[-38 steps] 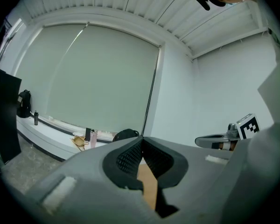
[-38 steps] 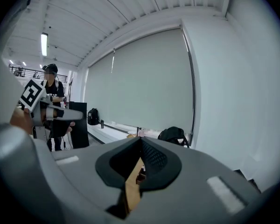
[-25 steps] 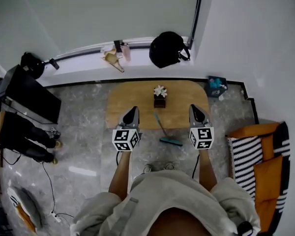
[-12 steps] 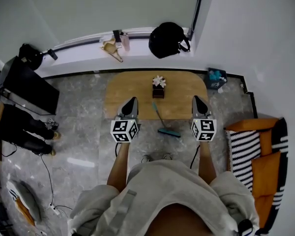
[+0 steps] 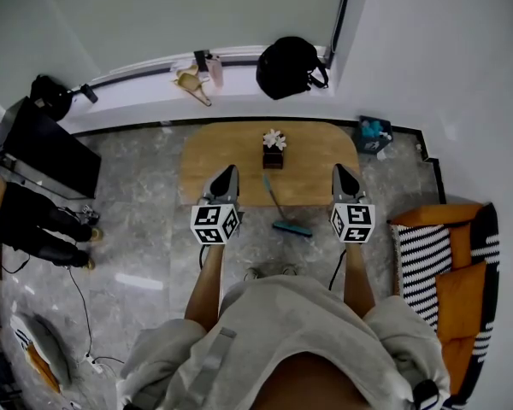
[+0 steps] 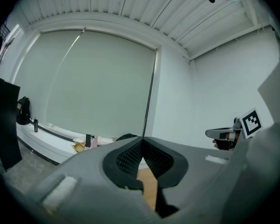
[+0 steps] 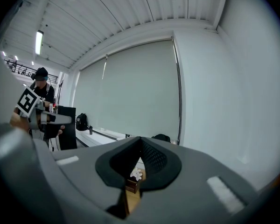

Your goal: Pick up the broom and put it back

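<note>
Two pairs of tongs are in view, and little has changed over the last second. In the head view the whole scene has slid slightly up the picture; the left tongs [image 5: 227, 172] and right tongs [image 5: 341, 171] keep their places on either side of the broom [image 5: 278, 208]. The broom has not shifted against the counter [image 5: 222, 156].

Left tongs: pressed together, nothing between them. Right tongs: pressed together, nothing between them. Both are held roughly level over the counter's near edge.

Broom: free of both tongs, midway between them. Its thin handle crosses the counter's near edge and its teal brush end shows over the floor [image 5: 145, 220]. Whether it leans or lies flat cannot be told.

Judgement: this fits a broom waiting to be picked up as well as one already set back; its proper place is not shown.

Surface: wooden counter with rounded corners, carrying a small flower box [image 5: 274, 149].

Room: grey marbled floor, a window ledge with a black bag [image 5: 288, 67], a black cabinet [image 5: 43, 156] at left and striped and orange cushions [image 5: 449, 267] at right.
</note>
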`<move>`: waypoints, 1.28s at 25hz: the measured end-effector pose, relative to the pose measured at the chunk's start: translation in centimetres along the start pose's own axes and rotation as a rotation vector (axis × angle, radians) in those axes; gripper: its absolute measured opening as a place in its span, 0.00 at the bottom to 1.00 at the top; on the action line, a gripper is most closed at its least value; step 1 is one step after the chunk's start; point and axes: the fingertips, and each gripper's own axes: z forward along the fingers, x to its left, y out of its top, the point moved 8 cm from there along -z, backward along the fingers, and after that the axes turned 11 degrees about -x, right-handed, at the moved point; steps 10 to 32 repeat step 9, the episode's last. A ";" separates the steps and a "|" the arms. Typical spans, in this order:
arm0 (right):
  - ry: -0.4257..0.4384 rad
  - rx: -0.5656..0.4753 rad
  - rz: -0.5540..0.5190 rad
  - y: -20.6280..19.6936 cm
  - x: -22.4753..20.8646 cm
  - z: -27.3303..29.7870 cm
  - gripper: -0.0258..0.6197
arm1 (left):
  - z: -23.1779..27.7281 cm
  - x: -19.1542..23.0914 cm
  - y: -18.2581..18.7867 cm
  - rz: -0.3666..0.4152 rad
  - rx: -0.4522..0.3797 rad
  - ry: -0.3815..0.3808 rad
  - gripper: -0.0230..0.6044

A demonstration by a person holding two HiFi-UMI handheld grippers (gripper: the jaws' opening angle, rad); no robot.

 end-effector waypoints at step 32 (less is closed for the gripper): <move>0.008 0.004 0.002 -0.3 0.1 -0.4 0.04 | -0.3 -0.2 0.1 0.007 -0.005 0.000 0.04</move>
